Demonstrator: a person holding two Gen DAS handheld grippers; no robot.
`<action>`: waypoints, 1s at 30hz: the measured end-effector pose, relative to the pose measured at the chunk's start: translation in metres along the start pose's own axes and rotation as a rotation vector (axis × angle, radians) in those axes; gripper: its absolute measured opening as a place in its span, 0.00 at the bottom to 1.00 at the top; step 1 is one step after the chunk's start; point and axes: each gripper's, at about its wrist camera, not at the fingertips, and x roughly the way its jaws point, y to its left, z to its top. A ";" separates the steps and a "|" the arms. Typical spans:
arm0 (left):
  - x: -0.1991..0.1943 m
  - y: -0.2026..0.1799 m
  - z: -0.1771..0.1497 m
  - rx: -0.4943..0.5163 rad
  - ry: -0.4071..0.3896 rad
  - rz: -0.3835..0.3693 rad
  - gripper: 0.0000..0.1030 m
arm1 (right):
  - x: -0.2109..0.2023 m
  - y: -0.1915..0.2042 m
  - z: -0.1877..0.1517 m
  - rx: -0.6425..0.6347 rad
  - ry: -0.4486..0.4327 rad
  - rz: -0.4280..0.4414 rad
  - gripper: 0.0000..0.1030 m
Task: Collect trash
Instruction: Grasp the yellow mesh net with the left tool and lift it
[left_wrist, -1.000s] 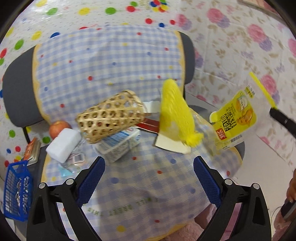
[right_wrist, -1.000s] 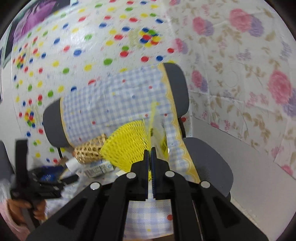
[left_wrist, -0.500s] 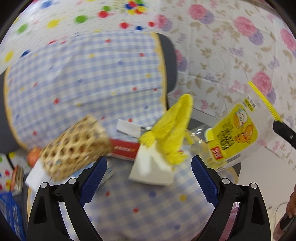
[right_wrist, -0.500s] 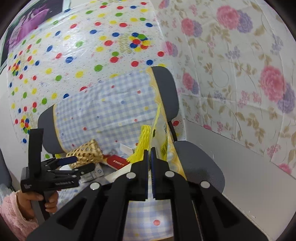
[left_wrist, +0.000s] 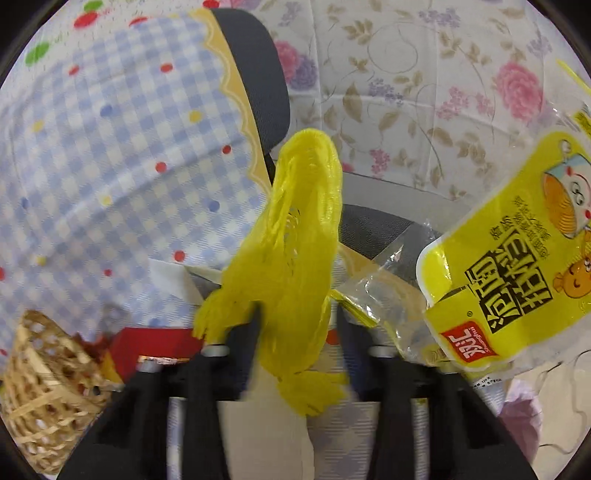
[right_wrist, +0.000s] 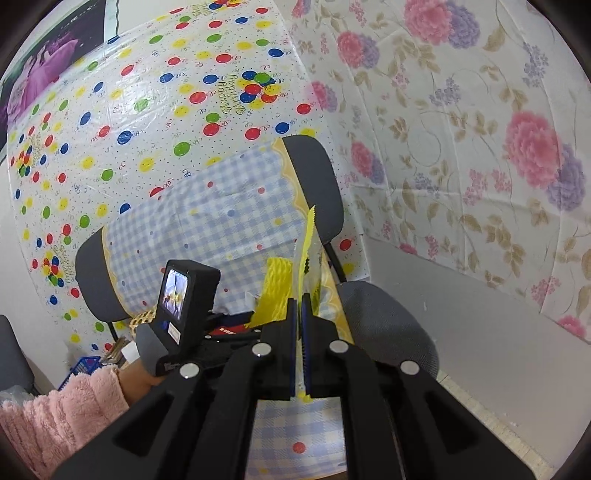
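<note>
Left wrist view: left tongs (left_wrist: 295, 325) have just closed on the net (left_wrist: 291, 251); right tongs (right_wrist: 299, 332) pinch the bag (left_wrist: 517, 266); box (left_wrist: 155, 343) remains.

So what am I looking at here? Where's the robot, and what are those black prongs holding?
There is no robot. A person, whose pink fluffy sleeve shows, holds a black hand-held gripper in each hand. Each one carries a wide-angle camera looking along its jaws. One picture comes from the left gripper, the other from the right gripper. Both face a grey chair draped in a blue checked cloth, where a woven bamboo basket and a red packet lie. The left jaws have just been closing on a yellow mesh net, which sits between them. The right jaws are shut on the edge of a clear snack bag with a yellow label.
</note>
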 end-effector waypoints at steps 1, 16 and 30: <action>-0.002 0.002 0.000 -0.014 -0.004 -0.009 0.17 | -0.001 0.000 0.000 -0.004 -0.006 -0.012 0.03; -0.199 -0.020 -0.034 0.020 -0.344 -0.040 0.13 | -0.053 0.014 -0.010 -0.023 -0.055 -0.096 0.03; -0.227 -0.100 -0.137 0.105 -0.248 -0.168 0.14 | -0.123 0.044 -0.060 -0.054 0.019 -0.170 0.03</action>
